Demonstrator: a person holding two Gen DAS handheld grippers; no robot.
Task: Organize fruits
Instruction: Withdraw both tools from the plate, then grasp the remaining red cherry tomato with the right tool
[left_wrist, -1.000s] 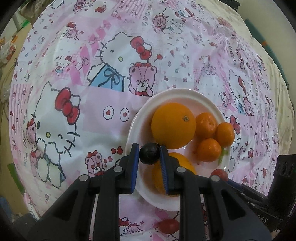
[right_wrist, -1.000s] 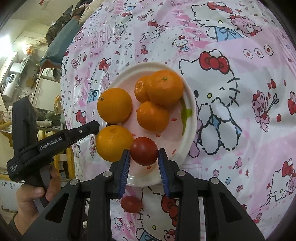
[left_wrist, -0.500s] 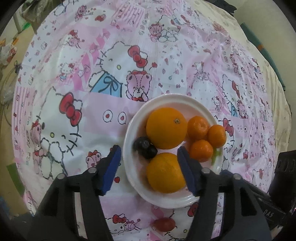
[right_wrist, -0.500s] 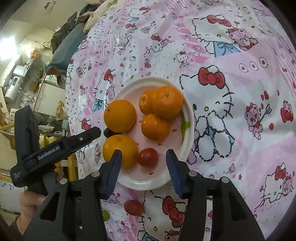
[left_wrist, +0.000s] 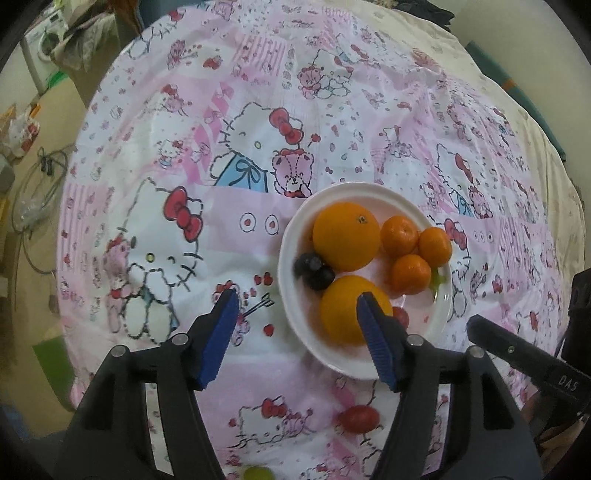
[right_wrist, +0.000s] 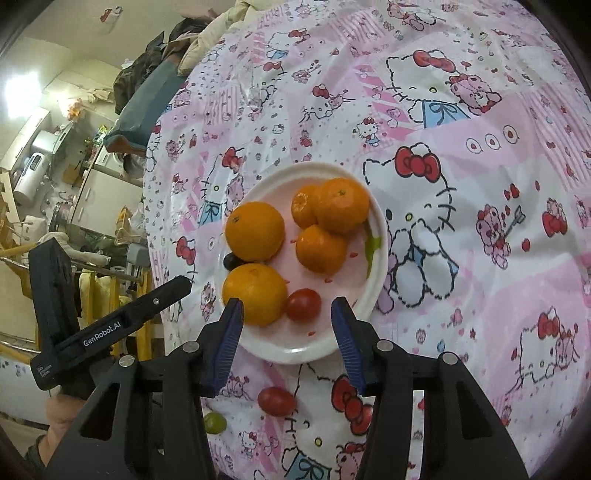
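Note:
A white plate on the pink cartoon cloth holds two big oranges, three mandarins, two dark grapes and a red cherry tomato. My left gripper hovers over the plate's left rim. Its jaws are opening with nothing gripped between them. Above the plate's near edge my right gripper stands open, the tomato lying free below the gap. Another cherry tomato and a green grape lie on the cloth, nearer than the plate.
The round table's cloth spreads bare to the left of and beyond the plate. A hand holds the left gripper's black body at the table's left edge. Cluttered room, appliances and piled clothes lie past it.
Both grippers opened and rose away from the plate. The left let go of a dark grape beside the oranges; the right let go of the red tomato on the plate.

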